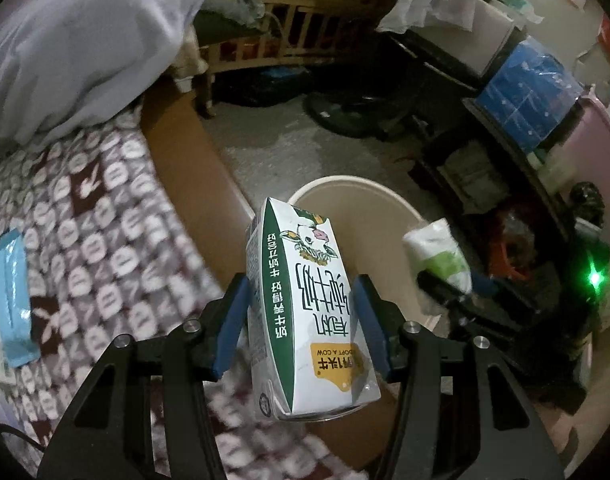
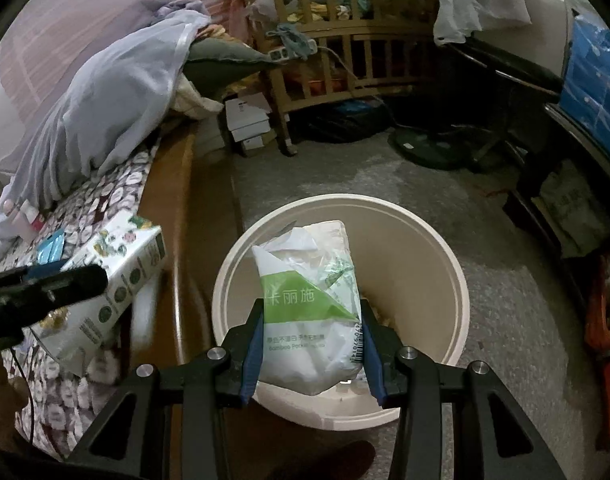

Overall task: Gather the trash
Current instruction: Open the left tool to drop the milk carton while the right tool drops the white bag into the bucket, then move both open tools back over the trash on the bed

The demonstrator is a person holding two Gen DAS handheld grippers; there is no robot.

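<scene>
My left gripper (image 1: pixel 301 300) is shut on a white and green milk carton (image 1: pixel 301 304), held over the bed's edge beside a cream round trash bin (image 1: pixel 369 192). In the right wrist view the carton (image 2: pixel 117 280) and the left gripper (image 2: pixel 45 284) show at the left. My right gripper (image 2: pixel 311 320) is shut on a white and green tissue packet (image 2: pixel 309 304) and holds it above the open bin (image 2: pixel 445 272). The packet also shows in the left wrist view (image 1: pixel 437 252), blurred.
The bed with a patterned cover (image 1: pixel 85 220) and brown side rail (image 1: pixel 193 152) lies left. A blue wrapper (image 1: pixel 9 292) lies on it. A wooden crib (image 2: pixel 337 48), a fan base (image 2: pixel 429 148) and dark shelves (image 1: pixel 505 160) stand around the bare floor.
</scene>
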